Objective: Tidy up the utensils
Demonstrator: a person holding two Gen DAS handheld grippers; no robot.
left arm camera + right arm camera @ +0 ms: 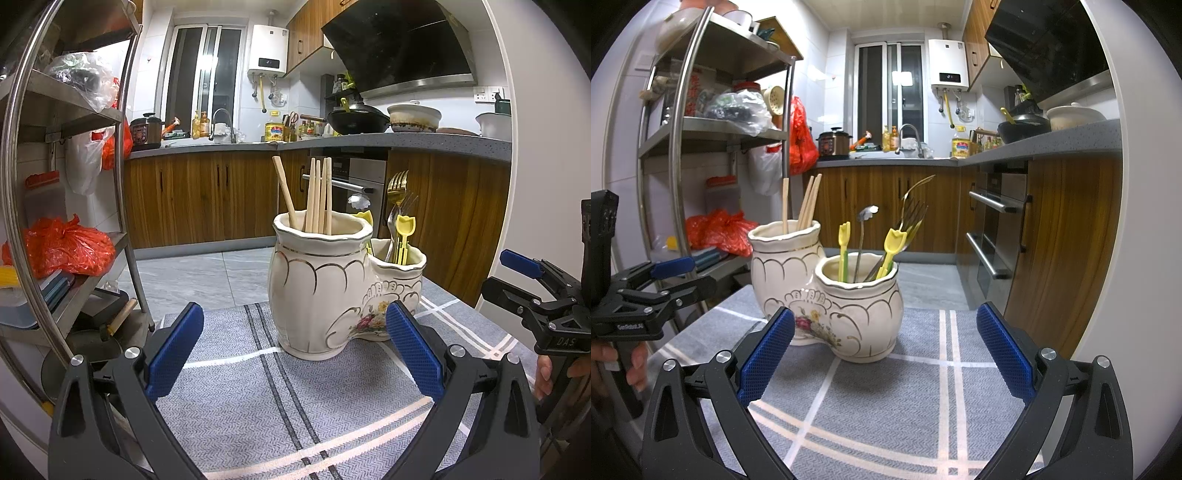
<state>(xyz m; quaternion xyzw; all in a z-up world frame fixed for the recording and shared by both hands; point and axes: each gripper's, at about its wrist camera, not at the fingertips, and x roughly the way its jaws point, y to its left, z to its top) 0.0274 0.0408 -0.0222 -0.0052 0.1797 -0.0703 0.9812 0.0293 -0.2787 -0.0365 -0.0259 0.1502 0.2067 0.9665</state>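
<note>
A cream ceramic double holder [314,291] stands on a grey striped cloth [258,391]. Its tall pot holds several wooden chopsticks [317,195]. Its low pot [400,273] holds metal forks [399,192] and yellow plastic picks [404,232]. My left gripper [293,354] is open and empty, just in front of the holder. In the right wrist view the holder [827,295] stands ahead with chopsticks [805,203] left, forks [912,214] and yellow picks [892,243] right. My right gripper [884,354] is open and empty. Each gripper shows in the other's view: the right one [524,284], the left one [676,280].
A steel shelf rack [74,122] with bags and boxes stands left of the table. Wooden cabinets [203,199] and an oven [997,236] lie beyond. The counter [369,142] carries a wok, pots and bottles. The cloth's far edge drops to the grey tiled floor [207,273].
</note>
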